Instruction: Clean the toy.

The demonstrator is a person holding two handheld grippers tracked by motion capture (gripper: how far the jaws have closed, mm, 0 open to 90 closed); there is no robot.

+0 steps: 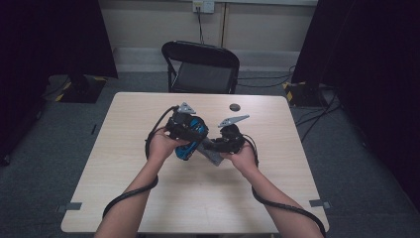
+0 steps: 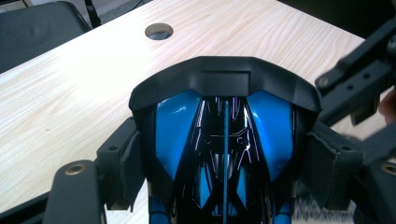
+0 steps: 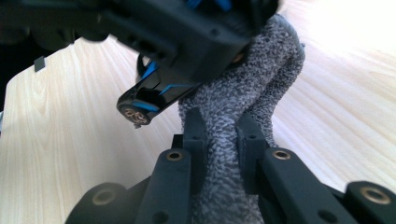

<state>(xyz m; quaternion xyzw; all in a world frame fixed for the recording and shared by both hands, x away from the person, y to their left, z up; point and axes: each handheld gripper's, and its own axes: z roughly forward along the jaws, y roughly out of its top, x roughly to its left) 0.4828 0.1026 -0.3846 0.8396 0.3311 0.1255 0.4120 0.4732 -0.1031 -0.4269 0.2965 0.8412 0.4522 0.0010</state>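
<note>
High view: wooden table [image 1: 124, 163], chair [image 1: 200, 67] behind; left claw [image 1: 190, 134] grips blue car [image 1: 190, 144], right claw [image 1: 218, 146] clenches grey cloth [image 1: 212, 156].

Left claw [image 1: 187, 130] clamped wide, right claw [image 1: 218, 146] pinched tight, both hands close together.

The toy car [image 1: 189, 141] is sitting between the two claws over the middle of the worktop [image 1: 124, 148]. The left claw [image 1: 190, 130] is gripping the car from its left side, one jaw on each side of the car's body. The right claw [image 1: 214, 147] is sitting just to the right, squeezing a cloth [image 3: 243, 107] that is touching the car. A small round thing [image 1: 235, 107] is lying on the worktop behind them. A chair [image 1: 200, 67] is standing behind the worktop.
</note>
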